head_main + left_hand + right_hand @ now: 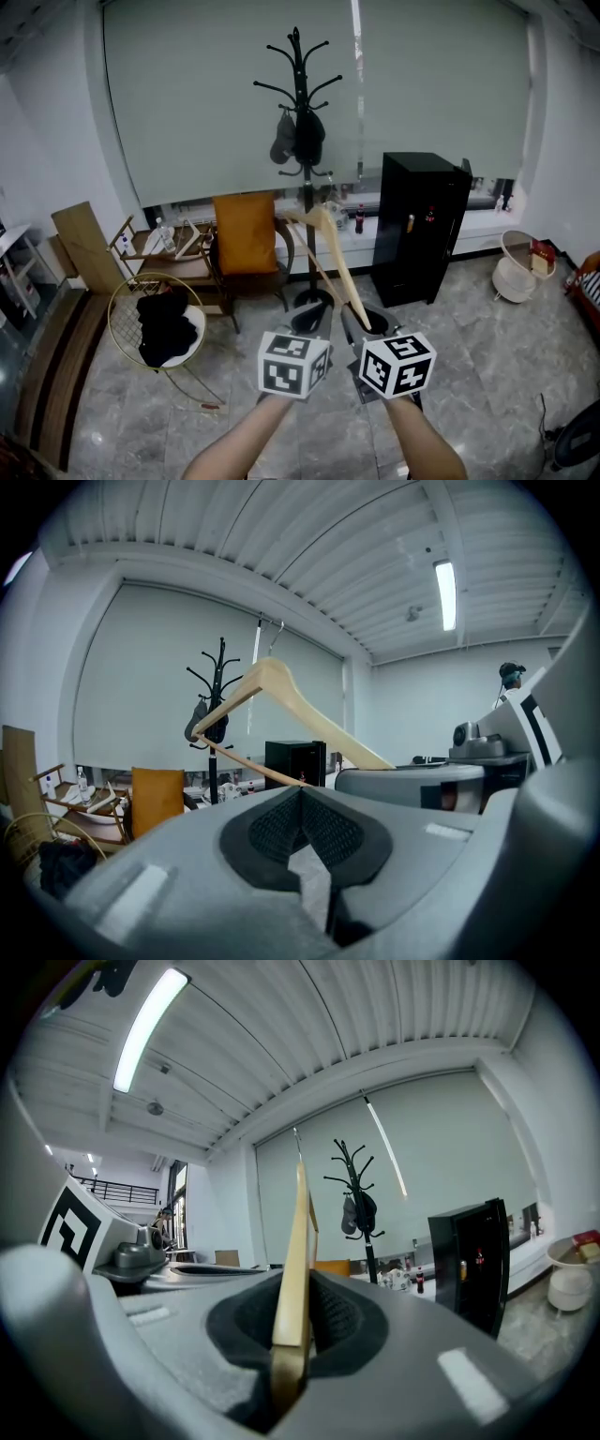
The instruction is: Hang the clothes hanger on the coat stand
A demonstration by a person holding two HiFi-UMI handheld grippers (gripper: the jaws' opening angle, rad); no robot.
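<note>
Right gripper (298,1290) is clamped on one end of the wooden hanger (300,1222), whose long axis rises from the fingers up and away toward the stand (300,141). Left gripper (300,794), just beside it, has its jaws together; the hanger's thin rail reaches their tips, possibly nipped. Left of the fingers, a wire basket (125,302) holds dark clothes (167,330). Beyond lie a grey marble floor (469,366), a black cabinet (420,225) and a drawn blind (187,94).

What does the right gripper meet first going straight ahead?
Nothing close: the right gripper, shut on the hanger, aims just left of the coat stand, so probably the blind behind it. Depth unclear.
</note>
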